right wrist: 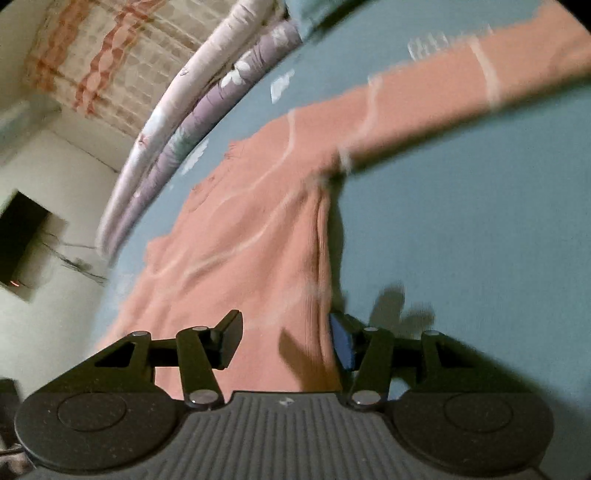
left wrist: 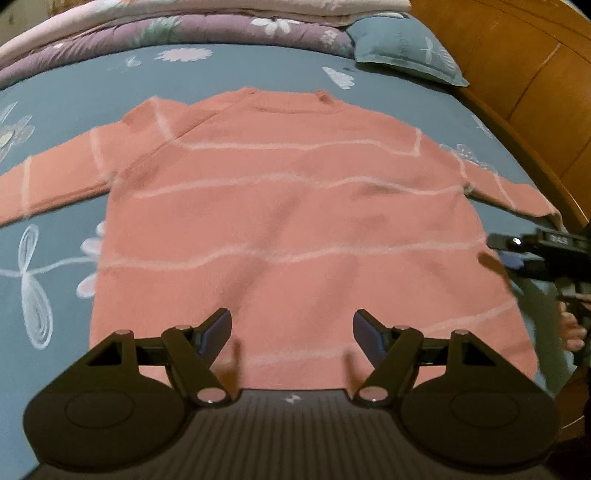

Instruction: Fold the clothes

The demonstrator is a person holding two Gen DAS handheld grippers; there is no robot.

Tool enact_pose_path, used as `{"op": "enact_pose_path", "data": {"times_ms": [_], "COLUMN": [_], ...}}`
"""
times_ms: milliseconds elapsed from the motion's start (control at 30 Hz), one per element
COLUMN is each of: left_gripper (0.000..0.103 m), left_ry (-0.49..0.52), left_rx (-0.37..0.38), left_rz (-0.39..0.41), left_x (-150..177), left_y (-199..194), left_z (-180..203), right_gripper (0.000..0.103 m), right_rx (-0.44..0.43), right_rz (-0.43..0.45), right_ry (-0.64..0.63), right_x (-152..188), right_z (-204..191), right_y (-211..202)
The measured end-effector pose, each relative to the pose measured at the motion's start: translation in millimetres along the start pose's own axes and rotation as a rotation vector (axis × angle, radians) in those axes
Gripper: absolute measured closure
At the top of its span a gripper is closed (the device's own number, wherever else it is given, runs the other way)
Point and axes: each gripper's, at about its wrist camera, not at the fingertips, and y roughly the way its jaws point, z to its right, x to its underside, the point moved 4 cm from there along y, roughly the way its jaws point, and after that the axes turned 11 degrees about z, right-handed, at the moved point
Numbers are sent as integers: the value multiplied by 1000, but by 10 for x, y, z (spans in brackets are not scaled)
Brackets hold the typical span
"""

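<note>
A pink sweater (left wrist: 295, 221) with thin white stripes lies flat on the blue bed sheet (left wrist: 55, 251), neck away from me and both sleeves spread out. My left gripper (left wrist: 291, 332) hovers open over the middle of the hem with nothing between its fingers. My right gripper (left wrist: 504, 253) comes in from the right at the sweater's lower right edge. In the blurred right wrist view the right gripper (right wrist: 284, 338) stands open over the sweater (right wrist: 240, 240), its ribbed side edge lying close to the blue-padded finger (right wrist: 341, 343). The pads do not press on the cloth.
Folded purple and pale quilts (left wrist: 147, 33) are stacked at the far side of the bed. A blue pillow (left wrist: 406, 51) lies at the far right, beside a wooden headboard (left wrist: 517, 74). A person's hand (left wrist: 572, 328) shows at the right edge.
</note>
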Motion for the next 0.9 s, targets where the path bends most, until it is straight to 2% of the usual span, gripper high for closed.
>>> {"op": "enact_pose_path", "data": {"times_ms": [100, 233, 300, 333, 367, 467, 500, 533, 600, 667, 800, 900], "left_gripper": [30, 29, 29, 29, 29, 29, 29, 29, 29, 27, 27, 27], "left_ry": [-32, -64, -71, -69, -65, -64, -65, -57, -14, 52, 120, 120], "left_rx": [-10, -1, 20, 32, 44, 87, 99, 112, 121, 109, 138, 170], "left_rz": [2, 13, 12, 7, 1, -21, -21, -12, 21, 62, 142, 128], "left_x": [43, 72, 76, 83, 98, 177, 186, 170, 53, -154, -646, -790], "left_y": [-52, -105, -100, -96, -103, -170, -202, -238, -256, -169, 319, 707], "left_z": [-156, -311, -353, -365, -379, -446, -480, -524, -593, -631, -632, -602], "right_gripper": [45, 48, 79, 87, 87, 87, 87, 80, 74, 48, 45, 45], "right_rx": [-22, -8, 79, 140, 174, 293, 332, 365, 388, 326, 208, 197], "right_rz": [-60, -84, -51, -44, -33, -32, -36, -36, -1, 46, 38, 5], "right_ry": [-4, 0, -26, -74, -126, -170, -173, -192, -301, -396, -589, -693], "right_x": [159, 288, 344, 408, 422, 424, 419, 404, 340, 289, 409, 622], "right_z": [-16, -25, -76, -146, -234, -269, -248, -277, -515, -858, -1451, -1604], "right_y": [-109, -267, -300, -336, -364, -519, -614, -687, -748, -693, 8, 535]}}
